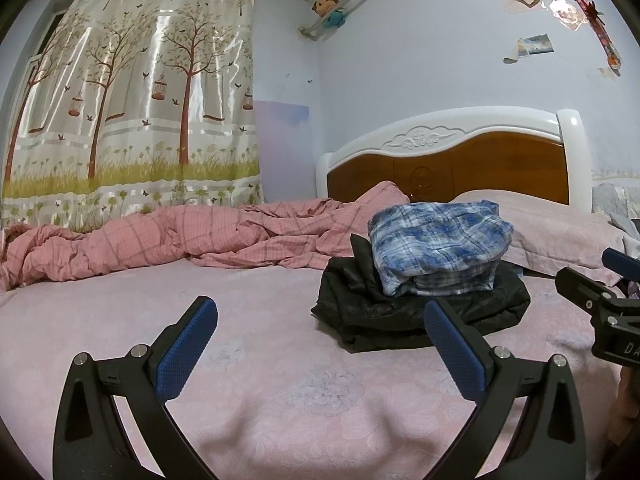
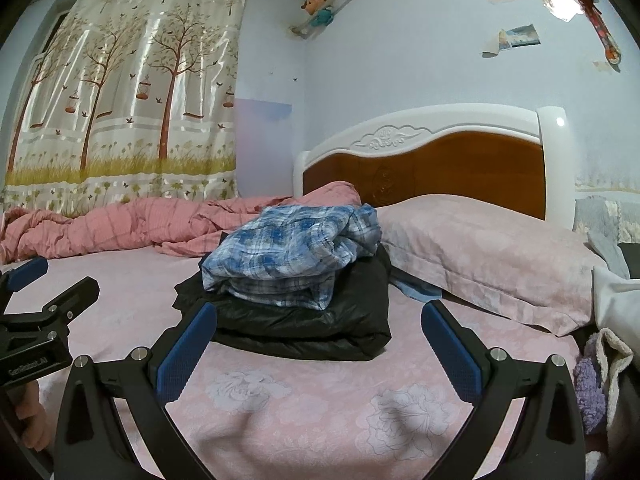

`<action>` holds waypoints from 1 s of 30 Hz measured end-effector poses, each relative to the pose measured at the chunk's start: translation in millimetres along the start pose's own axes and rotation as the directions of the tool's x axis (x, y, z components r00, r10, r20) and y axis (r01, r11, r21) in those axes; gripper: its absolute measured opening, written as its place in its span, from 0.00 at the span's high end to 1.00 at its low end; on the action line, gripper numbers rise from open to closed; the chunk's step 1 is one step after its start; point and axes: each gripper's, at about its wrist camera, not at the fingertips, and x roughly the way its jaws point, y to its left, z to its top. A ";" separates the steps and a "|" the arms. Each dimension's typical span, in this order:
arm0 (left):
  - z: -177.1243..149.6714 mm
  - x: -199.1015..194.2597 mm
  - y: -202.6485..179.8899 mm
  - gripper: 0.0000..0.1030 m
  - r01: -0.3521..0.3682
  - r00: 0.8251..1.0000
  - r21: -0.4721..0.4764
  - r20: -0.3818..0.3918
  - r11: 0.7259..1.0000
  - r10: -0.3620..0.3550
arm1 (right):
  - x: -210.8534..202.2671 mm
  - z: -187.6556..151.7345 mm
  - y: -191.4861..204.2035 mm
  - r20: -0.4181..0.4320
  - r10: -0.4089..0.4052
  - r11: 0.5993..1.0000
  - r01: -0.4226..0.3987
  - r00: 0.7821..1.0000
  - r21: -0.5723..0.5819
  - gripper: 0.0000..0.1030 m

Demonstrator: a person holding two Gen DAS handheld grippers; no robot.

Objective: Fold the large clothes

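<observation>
A folded blue plaid shirt [image 1: 438, 246] lies on top of a folded black jacket [image 1: 416, 316] on the pink bed sheet [image 1: 256, 360]. My left gripper [image 1: 320, 322] is open and empty, low over the sheet, left of and in front of the stack. In the right wrist view the plaid shirt [image 2: 296, 246] and black jacket [image 2: 316, 326] sit just ahead of my right gripper [image 2: 318, 326], which is open and empty. The right gripper also shows in the left wrist view [image 1: 600, 276], and the left gripper in the right wrist view [image 2: 48, 280].
A crumpled pink checked quilt [image 1: 160, 236] runs along the far side of the bed. A pink pillow [image 2: 480, 256] lies by the headboard [image 2: 440, 160]. White and purple clothes [image 2: 600, 380] hang at the right edge. A tree-print curtain [image 1: 132, 100] covers the far wall.
</observation>
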 end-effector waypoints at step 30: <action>0.4 -1.8 -2.1 0.00 0.000 1.000 0.012 -0.007 1.000 0.000 | -2.6 1.3 2.1 0.005 0.001 1.000 -0.001 1.000 0.003 0.00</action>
